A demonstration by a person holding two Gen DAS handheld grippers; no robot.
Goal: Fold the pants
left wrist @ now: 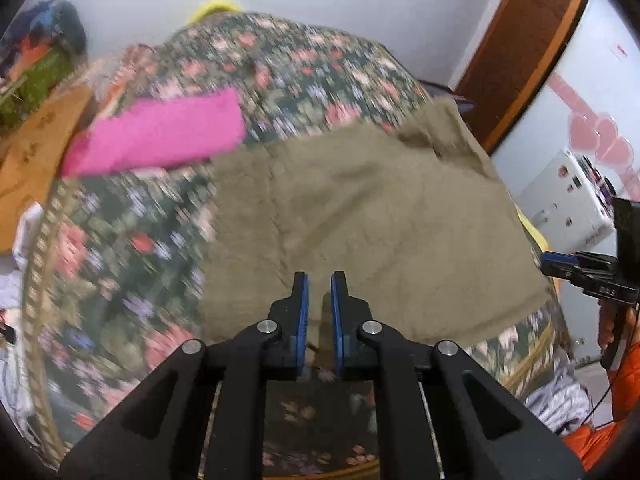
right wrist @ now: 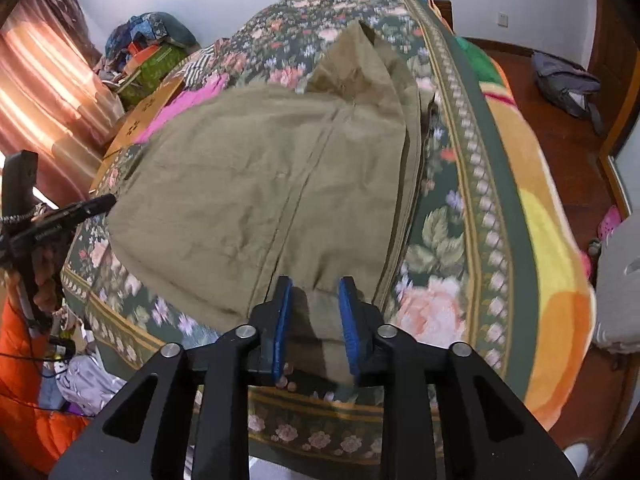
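Note:
Olive-khaki pants (right wrist: 260,184) lie spread flat on a floral bedspread (right wrist: 436,236); they also show in the left wrist view (left wrist: 360,216). My left gripper (left wrist: 319,280) hovers at the pants' near edge, its blue pads a small gap apart, nothing between them. My right gripper (right wrist: 314,286) is open over the near hem of the pants, with cloth lying between and under its pads. The left gripper also shows at the left of the right wrist view (right wrist: 100,202); the right gripper shows at the right edge of the left wrist view (left wrist: 560,260).
A folded pink cloth (left wrist: 160,132) lies on the bed to the left. A cardboard box (left wrist: 36,148) and a pile of bags (right wrist: 152,48) stand beyond it. An orange-yellow blanket (right wrist: 552,280) hangs on the bed's right side. A grey bag (right wrist: 568,80) lies on the wooden floor.

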